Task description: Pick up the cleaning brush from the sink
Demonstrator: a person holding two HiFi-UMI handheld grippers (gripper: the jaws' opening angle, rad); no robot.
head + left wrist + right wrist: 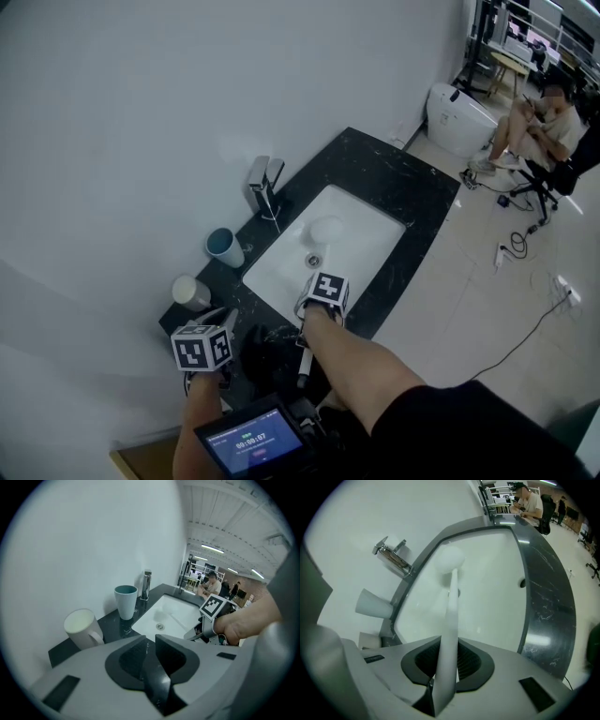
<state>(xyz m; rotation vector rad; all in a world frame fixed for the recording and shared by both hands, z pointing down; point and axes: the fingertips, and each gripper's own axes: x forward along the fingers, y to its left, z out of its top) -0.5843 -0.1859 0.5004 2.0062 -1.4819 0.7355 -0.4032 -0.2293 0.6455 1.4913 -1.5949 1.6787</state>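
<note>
The white cleaning brush (451, 616) runs from between my right gripper's (449, 643) pads out over the white sink (497, 597), its round head (450, 558) towards the faucet side. The right gripper is shut on the brush's handle. In the head view the brush head (326, 228) shows as a pale lump in the sink (370, 246), and the right gripper's marker cube (325, 291) hangs over the basin's near edge. My left gripper (149, 641) stands over the black counter to the left, its jaws together with nothing between them.
On the black counter (394, 178), left of the basin, stand a chrome faucet (267, 187), a teal cup (225, 247) and a white mug (190, 292). The wall runs close behind. A toilet (459, 117) and a seated person (548, 127) are far off.
</note>
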